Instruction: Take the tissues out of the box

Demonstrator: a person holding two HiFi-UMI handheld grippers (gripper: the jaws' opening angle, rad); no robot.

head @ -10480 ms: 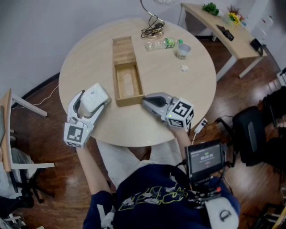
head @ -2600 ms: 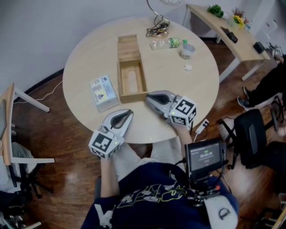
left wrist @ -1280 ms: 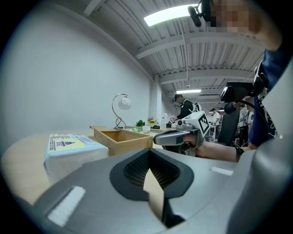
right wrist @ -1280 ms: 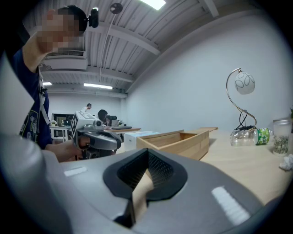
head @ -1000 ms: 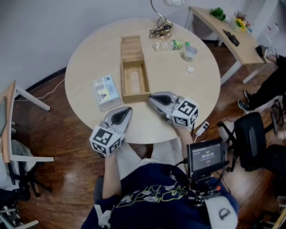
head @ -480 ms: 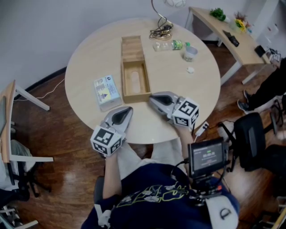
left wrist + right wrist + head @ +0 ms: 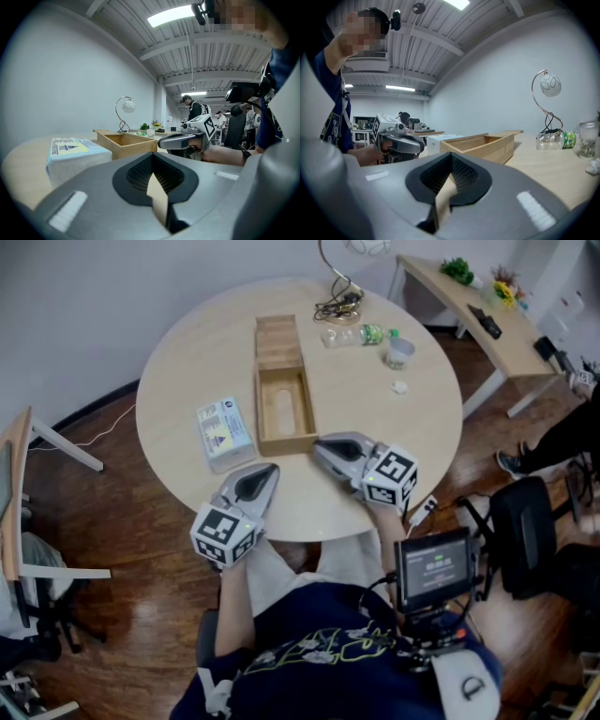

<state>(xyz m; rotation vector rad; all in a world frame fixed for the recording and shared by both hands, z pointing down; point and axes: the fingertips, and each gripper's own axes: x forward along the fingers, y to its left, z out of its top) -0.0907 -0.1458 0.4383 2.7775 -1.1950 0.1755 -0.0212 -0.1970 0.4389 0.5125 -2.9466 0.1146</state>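
The tissue pack [image 7: 223, 432] lies on the tabletop [image 7: 394, 437] toward its left edge, just beside the empty wooden box [image 7: 262, 399]. Its long axis runs near edge to far, like the box's. The left tongs [image 7: 270, 471], clenched on nothing, are the nearer. The right tongs [image 7: 320, 444], also clenched empty, sit beyond the box's near end.

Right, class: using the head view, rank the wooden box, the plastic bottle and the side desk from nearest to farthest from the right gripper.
1. The wooden box: mid-table, its near end just beside the tips of the right gripper.
2. The plastic bottle: lying on its side near the table's far edge.
3. The side desk: off the table altogether, at upper right.
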